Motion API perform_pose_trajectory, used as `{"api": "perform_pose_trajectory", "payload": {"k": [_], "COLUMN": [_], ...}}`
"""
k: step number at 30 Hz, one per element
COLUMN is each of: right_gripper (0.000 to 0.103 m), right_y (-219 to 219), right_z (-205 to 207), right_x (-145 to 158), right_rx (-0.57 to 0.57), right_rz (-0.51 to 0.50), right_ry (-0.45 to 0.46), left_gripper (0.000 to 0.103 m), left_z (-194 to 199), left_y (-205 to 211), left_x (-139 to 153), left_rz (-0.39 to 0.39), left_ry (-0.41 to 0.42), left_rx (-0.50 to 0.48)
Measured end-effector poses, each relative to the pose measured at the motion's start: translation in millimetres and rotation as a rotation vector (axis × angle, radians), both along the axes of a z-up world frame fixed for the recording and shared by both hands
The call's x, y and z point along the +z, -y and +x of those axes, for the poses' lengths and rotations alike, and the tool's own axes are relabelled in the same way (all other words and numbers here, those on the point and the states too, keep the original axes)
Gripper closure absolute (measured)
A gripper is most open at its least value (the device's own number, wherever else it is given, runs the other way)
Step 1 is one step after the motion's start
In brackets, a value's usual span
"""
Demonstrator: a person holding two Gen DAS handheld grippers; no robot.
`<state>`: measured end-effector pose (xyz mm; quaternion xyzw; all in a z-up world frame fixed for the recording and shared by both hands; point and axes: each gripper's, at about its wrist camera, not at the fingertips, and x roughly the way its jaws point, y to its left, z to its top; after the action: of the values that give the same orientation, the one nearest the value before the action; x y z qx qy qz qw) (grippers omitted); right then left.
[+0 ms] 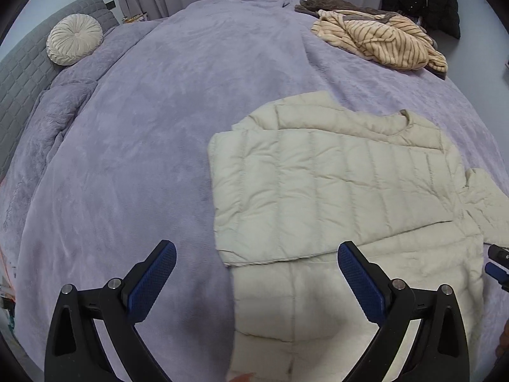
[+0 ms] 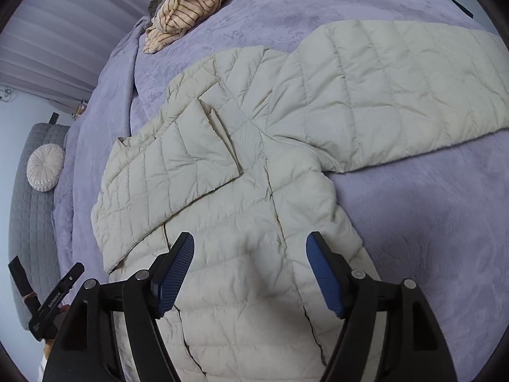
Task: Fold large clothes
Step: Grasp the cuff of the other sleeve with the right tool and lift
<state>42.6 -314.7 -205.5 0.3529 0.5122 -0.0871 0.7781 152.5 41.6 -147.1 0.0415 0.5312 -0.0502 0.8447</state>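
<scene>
A cream quilted puffer jacket (image 1: 334,184) lies flat on the lilac bedspread (image 1: 159,127). Its left sleeve is folded across the chest. In the right wrist view the jacket (image 2: 238,238) shows its other sleeve (image 2: 397,86) stretched out to the right. My left gripper (image 1: 256,254) is open and empty, above the jacket's left lower edge. My right gripper (image 2: 249,248) is open and empty, above the jacket's lower front. The left gripper's body (image 2: 47,302) shows at the lower left of the right wrist view.
A striped beige garment (image 1: 381,41) lies crumpled at the far right of the bed, also in the right wrist view (image 2: 191,3). A round cream cushion (image 1: 74,38) leans on a grey headboard (image 1: 19,73). Dark clothes (image 1: 420,0) hang at the back right.
</scene>
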Motion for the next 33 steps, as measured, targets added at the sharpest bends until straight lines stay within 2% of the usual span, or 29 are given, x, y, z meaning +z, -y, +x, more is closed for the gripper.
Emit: {"api": "perform_pose_trajectory", "payload": {"k": [7, 8, 10, 14, 18, 26, 33], "right_gripper": [0.016, 0.013, 0.000, 0.000, 0.000, 0.000, 0.000], "right_y": [14, 16, 23, 37, 62, 144, 217], "right_z": [-35, -40, -50, -68, -89, -134, -142], "right_x": [8, 9, 9, 9, 9, 4, -10], "right_rx": [-0.069, -0.080, -0.103, -0.139, -0.197, -0.409, -0.532], "right_rz": [0.019, 0.021, 0.038, 0.086, 0.089, 0.107, 0.164], "right_ry": [-0.006, -0.006, -0.002, 0.012, 0.010, 0.038, 0.110], "left_gripper": [0.001, 0.001, 0.001, 0.001, 0.001, 0.001, 0.001], "left_z": [-27, -31, -38, -49, -55, -61, -61], "left_y": [56, 64, 82, 116, 146, 200, 238], "left_x": [7, 8, 11, 12, 9, -4, -16], "left_rz": [-0.022, -0.026, -0.020, -0.013, -0.008, 0.007, -0.002], "left_ry": [-0.027, -0.034, -0.041, -0.061, -0.081, -0.126, -0.138], "left_rx": [-0.090, -0.111, -0.151, -0.213, -0.228, -0.280, -0.288]}}
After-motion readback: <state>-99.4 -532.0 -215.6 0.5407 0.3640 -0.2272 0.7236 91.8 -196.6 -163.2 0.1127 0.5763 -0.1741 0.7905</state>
